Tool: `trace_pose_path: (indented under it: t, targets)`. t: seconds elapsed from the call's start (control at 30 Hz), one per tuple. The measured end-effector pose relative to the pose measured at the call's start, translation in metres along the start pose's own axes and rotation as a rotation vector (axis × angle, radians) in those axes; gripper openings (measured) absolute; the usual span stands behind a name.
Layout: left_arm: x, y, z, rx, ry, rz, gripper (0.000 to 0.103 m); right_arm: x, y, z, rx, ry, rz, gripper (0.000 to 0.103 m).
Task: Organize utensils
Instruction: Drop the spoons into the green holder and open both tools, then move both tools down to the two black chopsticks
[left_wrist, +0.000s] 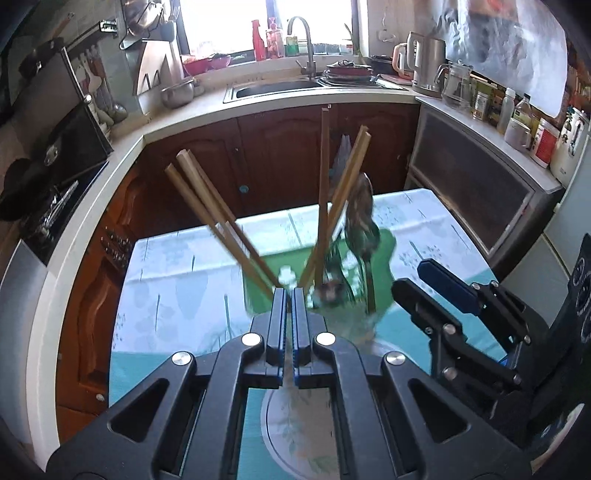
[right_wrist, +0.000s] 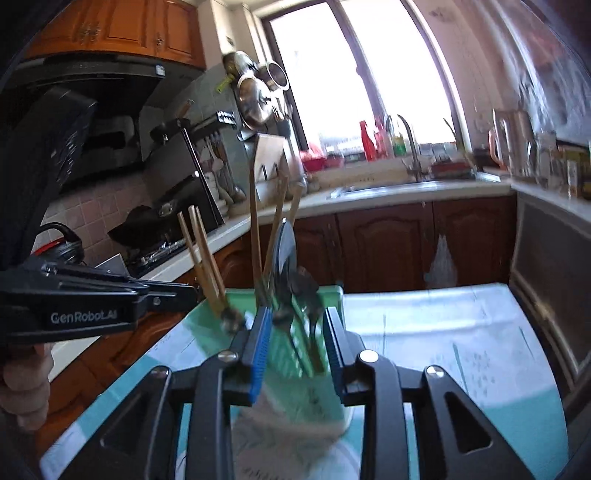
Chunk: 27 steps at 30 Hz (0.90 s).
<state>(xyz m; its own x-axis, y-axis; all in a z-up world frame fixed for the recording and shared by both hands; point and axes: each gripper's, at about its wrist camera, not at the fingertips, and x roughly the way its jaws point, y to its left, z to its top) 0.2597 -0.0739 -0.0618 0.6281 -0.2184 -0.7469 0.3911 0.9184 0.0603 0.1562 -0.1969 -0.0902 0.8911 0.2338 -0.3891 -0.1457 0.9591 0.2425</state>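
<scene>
Left gripper (left_wrist: 290, 295) fingers clamped together on chopsticks (left_wrist: 210, 210); right gripper (right_wrist: 295, 325) fingers apart around green holder (right_wrist: 314, 373).
Holder, blurred, sits over the cloth-covered surface (right_wrist: 461, 332) with more chopsticks (right_wrist: 255, 221) and dark spoons (right_wrist: 306, 291) upright inside; sink (left_wrist: 277, 86) on counter far behind.

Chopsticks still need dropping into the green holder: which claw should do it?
Left. Its claw is shut on the chopsticks beside the green holder; the right claw is open around that holder, seemingly steadying it.
</scene>
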Motion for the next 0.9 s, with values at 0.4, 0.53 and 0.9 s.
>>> trace_pose_path:
  t: [0.4,0.53,0.9]
  targets:
    - [-0.04,-0.015,-0.103,-0.012,0.163,-0.075,0.001,-0.05,0.011,-0.047,0.124,0.349,-0.031,0.029]
    - [-0.046,-0.024,-0.141,-0.028,0.188,-0.079,0.001,-0.066,0.018,-0.067,0.138,0.436,-0.044,0.029]
    - [-0.037,-0.023,-0.191,-0.129,0.305,-0.151,0.045,-0.097,0.021,-0.112,0.188,0.596,-0.141,0.029]
